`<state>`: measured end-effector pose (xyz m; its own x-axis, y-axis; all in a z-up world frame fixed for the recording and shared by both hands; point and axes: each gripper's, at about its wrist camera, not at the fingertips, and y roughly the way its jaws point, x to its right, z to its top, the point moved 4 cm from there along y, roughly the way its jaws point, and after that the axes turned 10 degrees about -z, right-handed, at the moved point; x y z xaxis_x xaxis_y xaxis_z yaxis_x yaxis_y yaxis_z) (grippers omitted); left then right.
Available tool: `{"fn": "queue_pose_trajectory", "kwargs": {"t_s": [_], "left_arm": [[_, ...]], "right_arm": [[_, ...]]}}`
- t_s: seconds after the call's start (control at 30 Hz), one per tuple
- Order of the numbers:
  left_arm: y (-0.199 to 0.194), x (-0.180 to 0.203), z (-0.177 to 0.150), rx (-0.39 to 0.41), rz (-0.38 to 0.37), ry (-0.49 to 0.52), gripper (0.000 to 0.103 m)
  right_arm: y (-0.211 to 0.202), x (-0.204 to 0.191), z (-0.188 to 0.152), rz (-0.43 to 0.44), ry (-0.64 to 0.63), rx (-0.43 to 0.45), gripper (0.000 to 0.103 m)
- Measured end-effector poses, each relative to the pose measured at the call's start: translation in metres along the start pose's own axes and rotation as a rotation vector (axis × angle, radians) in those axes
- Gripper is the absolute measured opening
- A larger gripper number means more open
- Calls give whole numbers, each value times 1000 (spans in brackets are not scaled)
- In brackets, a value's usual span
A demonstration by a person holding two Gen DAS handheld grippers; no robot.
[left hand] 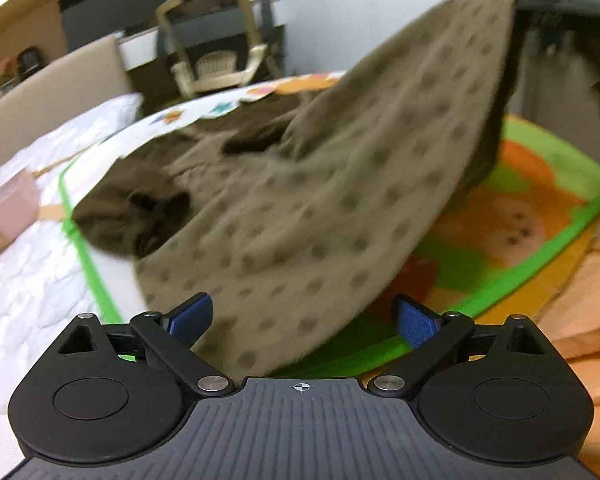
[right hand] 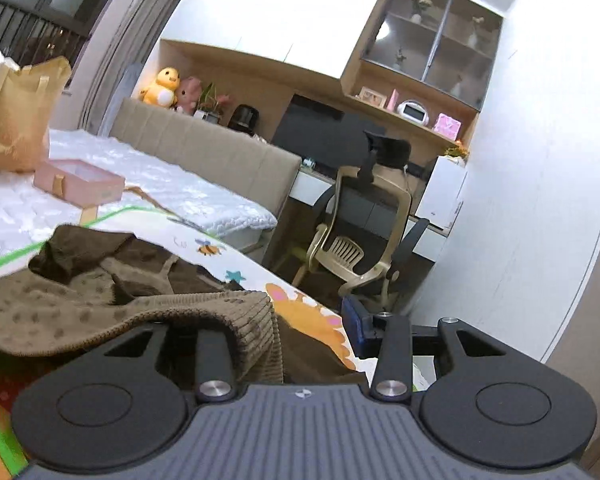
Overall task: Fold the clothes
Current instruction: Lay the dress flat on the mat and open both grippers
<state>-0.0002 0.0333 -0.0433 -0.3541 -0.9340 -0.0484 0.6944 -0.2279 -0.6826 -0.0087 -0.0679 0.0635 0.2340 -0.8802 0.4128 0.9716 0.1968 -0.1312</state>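
Two tools: left tool [left hand: 302, 318] apart beneath dotted brown garment [left hand: 340, 184]; right tool [right hand: 300, 332] apart, hem draped over one finger.

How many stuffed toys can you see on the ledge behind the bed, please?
2: a yellow duck at the left end, and a pink toy right beside it. Others may be hidden.

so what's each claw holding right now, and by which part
Both claws look open. The brown dotted garment drapes between the left claw fingers; its ribbed hem lies over the right claw. A firm hold cannot be told.
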Motion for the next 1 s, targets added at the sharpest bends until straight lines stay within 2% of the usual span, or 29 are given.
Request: {"fn": "queue_pose_trajectory", "kwargs": {"t_s": [0.13,0.23,0.33,0.37,0.43,0.53,0.63,0.73,0.8,0.87,0.9,0.97,1.0], "left_arm": [[-2,-24,-7,0,123,-45,99],[-14,-59,-6,38,233,-119,100],[-24,-87,-7,55,324,-167,99],[-27,-93,-7,50,341,-167,99],[-26,-99,-8,20,354,-140,100],[-31,-103,3,18,374,-87,100],[-61,-108,28,118,442,-66,100],[-95,-108,48,206,483,-41,100],[-106,-104,52,231,485,-25,100],[-113,-100,51,240,470,-20,100],[-111,-98,46,224,446,-24,100],[-103,-95,35,179,393,-34,100],[-97,-94,27,149,354,-47,100]], "right_arm": [[9,-6,-26,23,-14,-85,42],[9,-20,-68,42,-103,-190,64],[12,-33,-106,34,-170,-280,64],[12,-32,-113,19,-178,-292,60],[11,-23,-107,-16,-152,-274,51],[-2,3,-67,-85,-95,-143,49],[-23,30,-20,-119,-45,-14,49],[-39,37,-6,-135,-74,29,50],[-45,39,-6,-138,-99,26,52],[-48,34,-27,-84,-139,-35,56],[-49,31,-37,-56,-159,-65,57],[-52,26,-58,-2,-199,-126,70],[-54,24,-69,26,-218,-157,71]]}}
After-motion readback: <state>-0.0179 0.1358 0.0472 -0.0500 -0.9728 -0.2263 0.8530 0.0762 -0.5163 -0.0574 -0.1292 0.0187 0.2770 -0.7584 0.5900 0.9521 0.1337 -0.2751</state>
